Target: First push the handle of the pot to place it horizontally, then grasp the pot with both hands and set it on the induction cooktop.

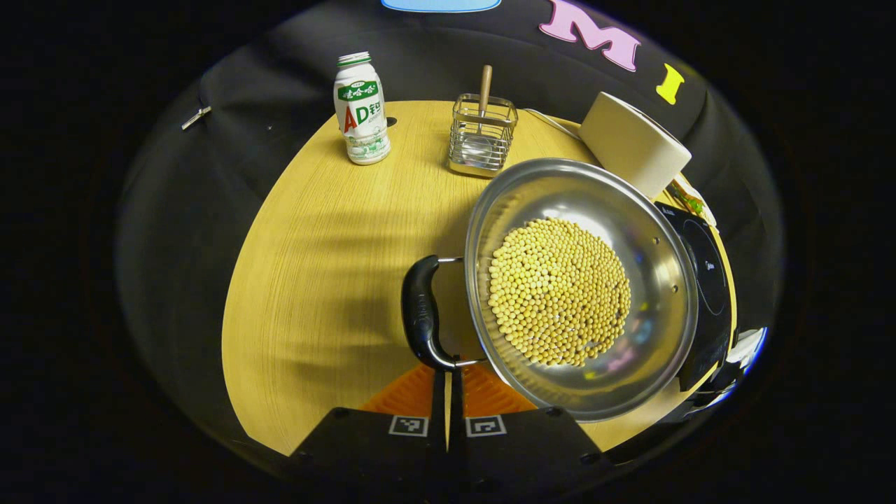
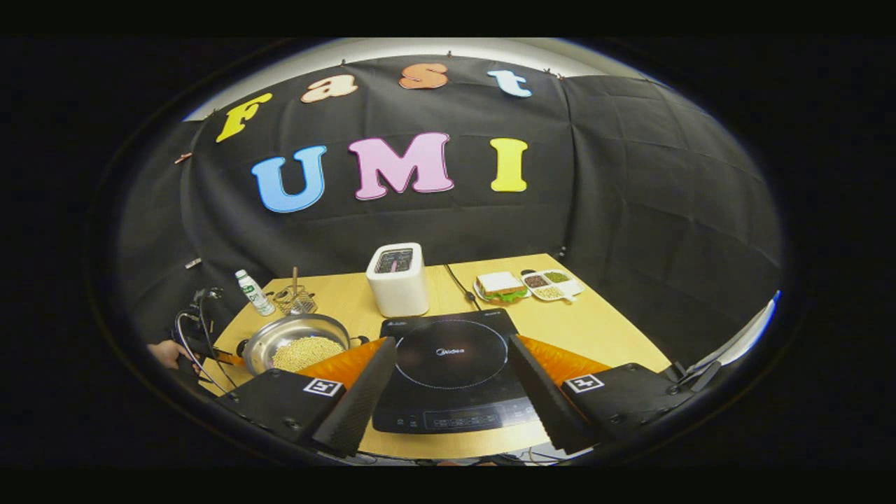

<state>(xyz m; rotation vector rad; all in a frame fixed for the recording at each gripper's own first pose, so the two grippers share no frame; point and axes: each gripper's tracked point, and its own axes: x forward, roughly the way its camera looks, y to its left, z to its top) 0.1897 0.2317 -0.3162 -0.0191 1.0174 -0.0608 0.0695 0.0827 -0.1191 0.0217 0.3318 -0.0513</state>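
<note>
left tool (image 1: 448, 378): fingers pressed together, tips touching the black handle (image 1: 421, 313) of the pot (image 1: 658, 336); not gripping it
right tool (image 2: 448, 392): spread wide above the cooktop (image 2: 451, 367), holding nothing
pot: steel, holds yellow beans (image 1: 558, 290), on the counter (image 1: 329, 266) just left of cooktop
behind pot: bottle (image 1: 361, 108), wire basket (image 1: 483, 135), toaster (image 2: 398, 278)
far right of counter: sandwich plate (image 2: 501, 285)

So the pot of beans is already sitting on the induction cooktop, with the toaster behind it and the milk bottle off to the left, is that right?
Not quite. The pot of beans is not on the induction cooktop; it sits on the table to the cooktop's left, as the right gripper view shows. The toaster does stand behind the cooktop, and the milk bottle is off to the left.
</note>
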